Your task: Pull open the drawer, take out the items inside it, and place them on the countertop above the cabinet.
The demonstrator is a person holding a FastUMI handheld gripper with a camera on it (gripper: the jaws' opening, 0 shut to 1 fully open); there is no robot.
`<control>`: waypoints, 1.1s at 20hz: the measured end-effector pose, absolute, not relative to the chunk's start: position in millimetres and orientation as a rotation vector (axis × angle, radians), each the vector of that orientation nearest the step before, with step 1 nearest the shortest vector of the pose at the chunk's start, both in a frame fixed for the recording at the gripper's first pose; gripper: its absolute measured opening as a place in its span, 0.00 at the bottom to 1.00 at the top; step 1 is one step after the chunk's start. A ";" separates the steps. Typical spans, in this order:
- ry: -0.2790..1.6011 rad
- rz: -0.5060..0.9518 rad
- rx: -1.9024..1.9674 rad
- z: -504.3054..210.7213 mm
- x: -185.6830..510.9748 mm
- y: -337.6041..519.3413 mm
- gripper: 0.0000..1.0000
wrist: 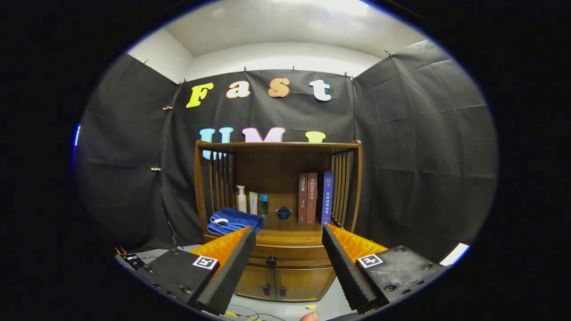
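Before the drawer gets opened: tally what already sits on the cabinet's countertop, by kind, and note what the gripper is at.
Bottles: 3, first at
Books: 3, first at
Blue towel: 1
Small blue lidded bowl: 1
Total: 8
The drawer is shut; the gripper is open, holding nothing, short of the drawer knob.

Site: staged recording booth, home-style set | Evidence: black cloth walls (424, 147) clipped up under white ceiling; wooden cabinet (276, 267) with books (312, 198), toiletry bottles (242, 198), folded blue towel (234, 220)
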State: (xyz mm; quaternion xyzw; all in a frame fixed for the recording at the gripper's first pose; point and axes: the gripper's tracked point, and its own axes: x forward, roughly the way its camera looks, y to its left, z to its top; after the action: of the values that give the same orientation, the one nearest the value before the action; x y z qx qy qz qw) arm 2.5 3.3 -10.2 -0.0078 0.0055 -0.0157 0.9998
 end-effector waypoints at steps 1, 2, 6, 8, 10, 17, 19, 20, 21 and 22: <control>0.008 -0.031 -0.019 -9.7 1.4 3.8 0.98; 0.006 -0.032 -0.022 -9.4 2.9 4.3 0.98; 0.010 -0.027 -0.020 -17.5 14.8 7.9 0.97; 0.023 -0.022 -0.017 -24.2 25.9 11.0 0.97; 0.026 -0.018 -0.012 -27.9 40.4 15.1 0.98; -0.006 -0.013 -0.008 -64.5 109.3 31.1 0.98; 0.012 -0.004 -0.008 -92.3 126.8 35.1 0.98; 0.027 0.001 -0.010 -106.4 135.7 38.9 0.98; 0.040 0.006 -0.009 -121.4 143.7 41.0 0.98; 0.052 0.008 -0.008 -135.3 152.8 43.8 0.98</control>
State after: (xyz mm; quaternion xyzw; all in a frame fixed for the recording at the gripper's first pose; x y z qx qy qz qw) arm 152.8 43.8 -135.3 -0.0039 0.0259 0.0040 0.9996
